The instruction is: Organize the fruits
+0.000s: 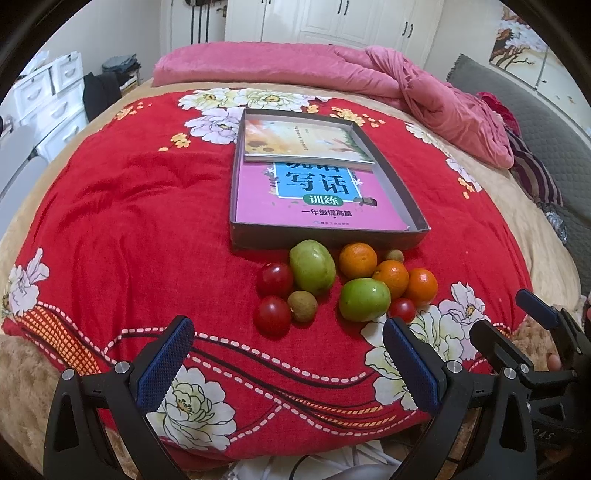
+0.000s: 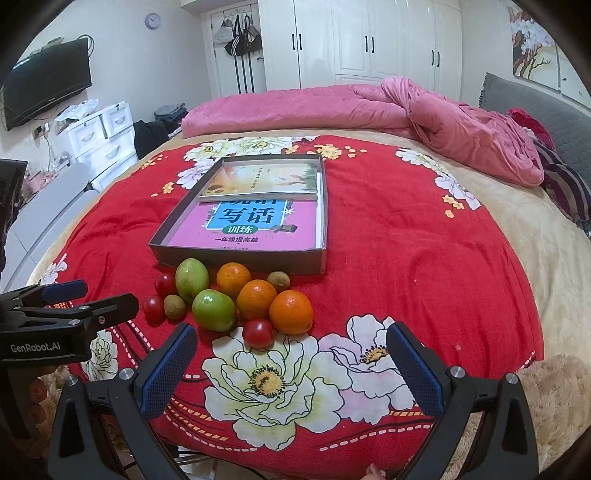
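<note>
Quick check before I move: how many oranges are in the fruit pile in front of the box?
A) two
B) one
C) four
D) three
D: three oranges sit together on the red blanket, right of the green fruits.

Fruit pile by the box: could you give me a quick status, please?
Both tongs, left and right, open, empty. Fruit pile untouched on red blanket, outside box. Books fill the box.

Setting: home bedroom. Bed (image 2: 480,236) covered by red floral blanket (image 2: 388,258), pink quilt (image 2: 424,114) bunched at far side. White wardrobe (image 2: 369,40) along back wall. Wall-mounted television (image 2: 48,81) above white drawer unit (image 2: 103,136). Clock (image 2: 152,20) on wall.
</note>
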Demonstrator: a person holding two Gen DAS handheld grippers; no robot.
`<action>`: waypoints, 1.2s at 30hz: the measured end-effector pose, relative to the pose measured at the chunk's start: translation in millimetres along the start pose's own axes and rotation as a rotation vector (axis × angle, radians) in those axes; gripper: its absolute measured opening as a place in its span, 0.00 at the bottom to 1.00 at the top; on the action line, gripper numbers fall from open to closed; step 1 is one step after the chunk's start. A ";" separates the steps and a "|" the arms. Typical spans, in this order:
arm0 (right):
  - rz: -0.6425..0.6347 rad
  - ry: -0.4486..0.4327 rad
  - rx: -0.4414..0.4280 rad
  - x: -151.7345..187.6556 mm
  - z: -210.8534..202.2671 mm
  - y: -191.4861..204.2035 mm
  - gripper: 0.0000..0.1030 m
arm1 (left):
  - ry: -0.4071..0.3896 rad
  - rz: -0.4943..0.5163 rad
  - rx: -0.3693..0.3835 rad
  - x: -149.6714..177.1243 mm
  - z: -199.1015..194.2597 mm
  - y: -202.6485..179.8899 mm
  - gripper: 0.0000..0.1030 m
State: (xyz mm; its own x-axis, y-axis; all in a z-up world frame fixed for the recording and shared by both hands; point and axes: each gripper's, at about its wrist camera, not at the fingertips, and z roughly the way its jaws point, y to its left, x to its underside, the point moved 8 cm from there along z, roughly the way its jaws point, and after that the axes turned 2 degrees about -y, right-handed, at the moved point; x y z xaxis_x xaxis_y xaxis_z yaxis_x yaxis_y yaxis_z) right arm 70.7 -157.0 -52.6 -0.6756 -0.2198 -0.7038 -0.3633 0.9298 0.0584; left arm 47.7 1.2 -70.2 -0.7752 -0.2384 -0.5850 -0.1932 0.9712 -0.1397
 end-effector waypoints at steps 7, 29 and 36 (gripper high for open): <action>0.017 0.023 0.000 0.4 8.0 -2.4 1.00 | 0.038 -0.033 0.009 2.9 8.6 9.3 0.99; 0.058 0.149 -0.004 1.2 55.3 -21.4 1.00 | 0.166 -0.037 -0.005 10.9 55.8 41.8 0.73; 0.028 0.197 -0.036 -0.6 77.0 -22.1 0.97 | 0.196 -0.008 0.058 9.7 62.7 28.8 0.52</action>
State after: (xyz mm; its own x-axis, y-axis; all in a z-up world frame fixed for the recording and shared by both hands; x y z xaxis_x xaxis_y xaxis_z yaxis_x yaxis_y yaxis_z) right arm 128.5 -154.7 -108.1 -0.7967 -0.2507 -0.5500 -0.3632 0.9259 0.1041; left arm 72.3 27.2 -130.0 -0.8772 -0.2365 -0.4179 -0.1688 0.9666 -0.1928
